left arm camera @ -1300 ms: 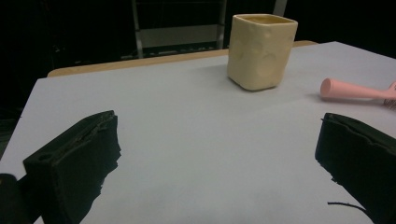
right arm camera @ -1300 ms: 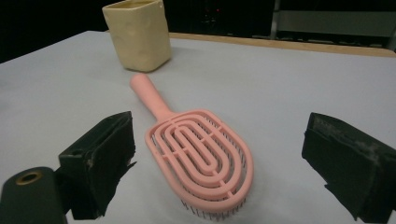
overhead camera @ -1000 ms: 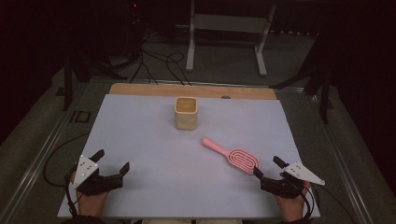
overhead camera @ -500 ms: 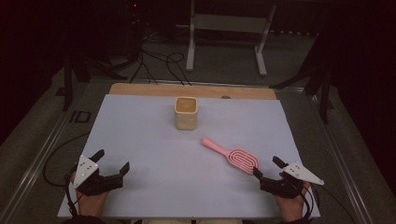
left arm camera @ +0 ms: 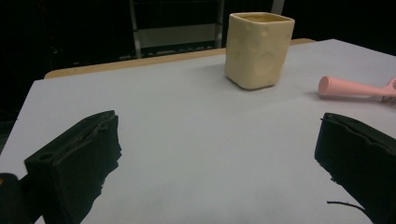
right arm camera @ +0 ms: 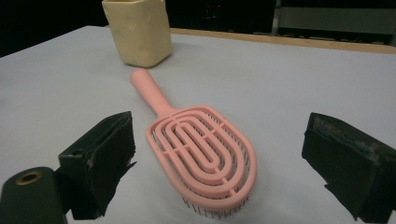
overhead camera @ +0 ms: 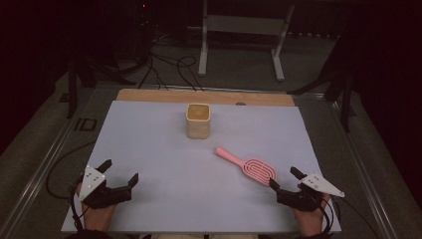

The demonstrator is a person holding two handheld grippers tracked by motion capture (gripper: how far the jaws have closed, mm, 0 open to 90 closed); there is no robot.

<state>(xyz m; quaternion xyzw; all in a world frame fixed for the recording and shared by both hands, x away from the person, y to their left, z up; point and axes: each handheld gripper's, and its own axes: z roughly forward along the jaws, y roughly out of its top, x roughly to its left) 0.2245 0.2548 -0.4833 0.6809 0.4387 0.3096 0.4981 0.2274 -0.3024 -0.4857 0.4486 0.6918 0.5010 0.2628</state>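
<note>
Nothing's shifted vs a sec ago: our right gripper (overhead camera: 288, 181) and left gripper (overhead camera: 121, 176) rest at 5 and 7 o'clock, both released, holding nothing. Brush (right arm camera: 194, 151) lies bristles-down just ahead of the right; cup (overhead camera: 198, 120) at 12. Reach hasn't started, we reckon.

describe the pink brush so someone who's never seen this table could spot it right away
On the pale tabletop, look toward the near right corner, just ahead of the right gripper. The pink hairbrush lies flat, bristles down, handle pointing toward the cream cup. It is the only pink, long thing, with an oval slotted head.
</note>
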